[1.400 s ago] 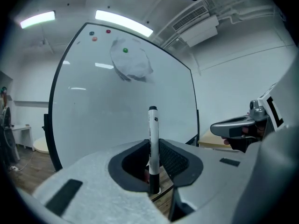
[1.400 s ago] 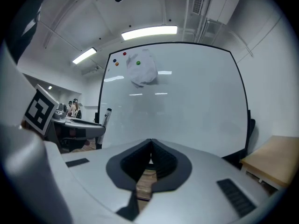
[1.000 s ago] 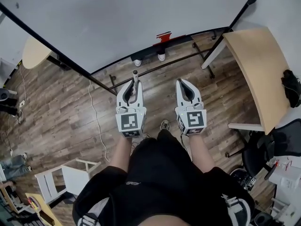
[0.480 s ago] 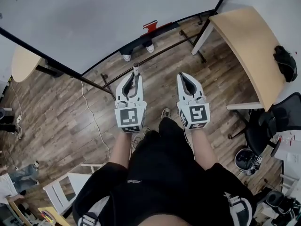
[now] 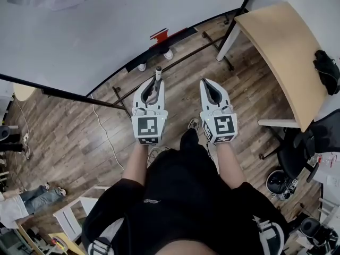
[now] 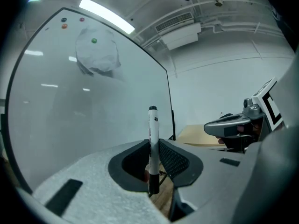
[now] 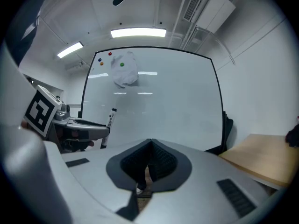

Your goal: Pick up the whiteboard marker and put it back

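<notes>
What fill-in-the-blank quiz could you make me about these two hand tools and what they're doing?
1. The left gripper is shut on a ____.
2. The right gripper, jaws together, holds ____.
3. The wooden table stands on the person's ____ side.
4. Both grippers point toward a big white ____.
Missing words: marker; nothing; right; board.

Black short-sleeved top (image 5: 175, 195); left gripper (image 5: 153, 84) and right gripper (image 5: 208, 83) carry black-and-white marker cubes (image 5: 148, 129).
</notes>
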`<state>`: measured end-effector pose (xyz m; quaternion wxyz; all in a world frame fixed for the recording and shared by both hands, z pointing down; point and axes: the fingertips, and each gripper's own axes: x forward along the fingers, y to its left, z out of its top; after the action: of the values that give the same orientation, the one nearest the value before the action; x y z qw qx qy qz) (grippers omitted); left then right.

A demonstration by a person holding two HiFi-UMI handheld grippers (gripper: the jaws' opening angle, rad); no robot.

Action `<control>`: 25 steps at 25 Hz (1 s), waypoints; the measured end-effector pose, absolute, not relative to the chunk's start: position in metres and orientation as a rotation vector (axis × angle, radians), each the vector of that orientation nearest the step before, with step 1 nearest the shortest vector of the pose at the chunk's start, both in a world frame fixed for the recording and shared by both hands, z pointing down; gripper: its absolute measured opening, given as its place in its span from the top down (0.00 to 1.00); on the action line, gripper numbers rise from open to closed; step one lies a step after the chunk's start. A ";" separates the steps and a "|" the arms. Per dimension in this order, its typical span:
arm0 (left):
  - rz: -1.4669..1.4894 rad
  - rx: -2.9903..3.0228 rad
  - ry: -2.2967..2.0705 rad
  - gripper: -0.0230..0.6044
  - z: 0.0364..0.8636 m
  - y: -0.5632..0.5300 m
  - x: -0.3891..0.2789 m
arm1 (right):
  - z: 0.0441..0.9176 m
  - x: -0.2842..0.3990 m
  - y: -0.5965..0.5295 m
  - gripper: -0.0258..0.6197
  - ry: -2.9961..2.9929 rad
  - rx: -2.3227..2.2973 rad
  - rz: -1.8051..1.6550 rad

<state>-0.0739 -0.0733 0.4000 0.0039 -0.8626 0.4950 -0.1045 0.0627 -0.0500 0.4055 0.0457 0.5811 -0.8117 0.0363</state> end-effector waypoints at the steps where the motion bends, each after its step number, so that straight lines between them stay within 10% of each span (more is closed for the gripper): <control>1: -0.345 -2.696 1.557 0.86 0.401 -0.083 -0.067 | 0.407 0.070 -0.061 0.96 -2.486 1.768 0.116; 25: -1.396 -2.309 1.068 0.86 0.526 -0.282 0.008 | 0.478 0.152 -0.217 0.96 -2.464 1.732 0.324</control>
<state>0.0078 -0.2817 0.5256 0.1198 -0.7900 0.3653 -0.4776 0.1522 -0.2168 0.4776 0.0560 0.5708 -0.8122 0.1069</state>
